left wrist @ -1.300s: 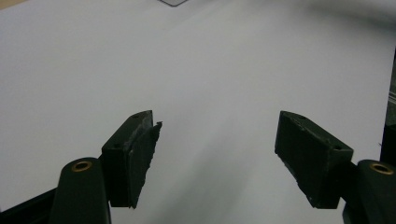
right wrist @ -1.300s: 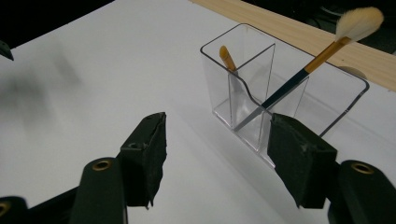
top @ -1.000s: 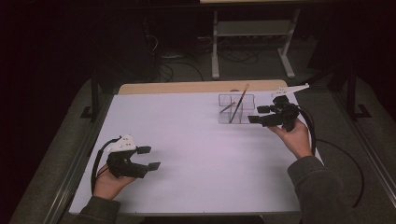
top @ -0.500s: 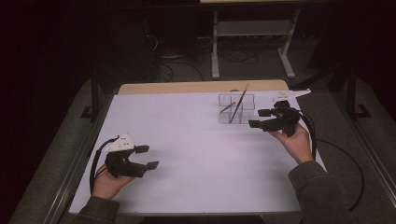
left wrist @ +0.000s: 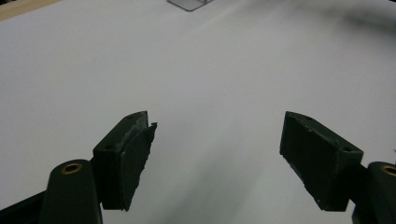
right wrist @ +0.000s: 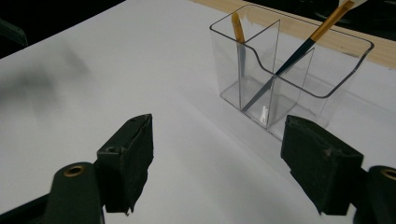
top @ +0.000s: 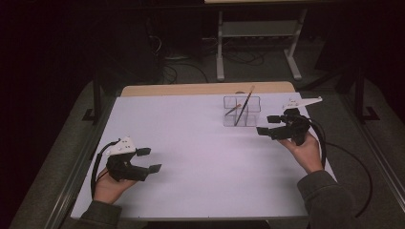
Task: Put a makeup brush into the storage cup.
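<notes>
A clear plastic holder with several compartments stands at the far right of the white table. A long dark brush with a yellow handle leans in it, and a shorter yellow-tipped brush stands in another compartment. My right gripper hovers just right of the holder and points at it. Its jaws have just been opening and nothing is between them. My left gripper rests near the front left. Its jaws have also just been opening, over bare table.
A bare wooden strip runs along the table's far edge. A black cable trails off the right side from the right gripper. Behind the table stand a metal stand and floor cables in the dark.
The right gripper has drifted slightly back from the holder toward the near edge. The left hand has stayed put.
</notes>
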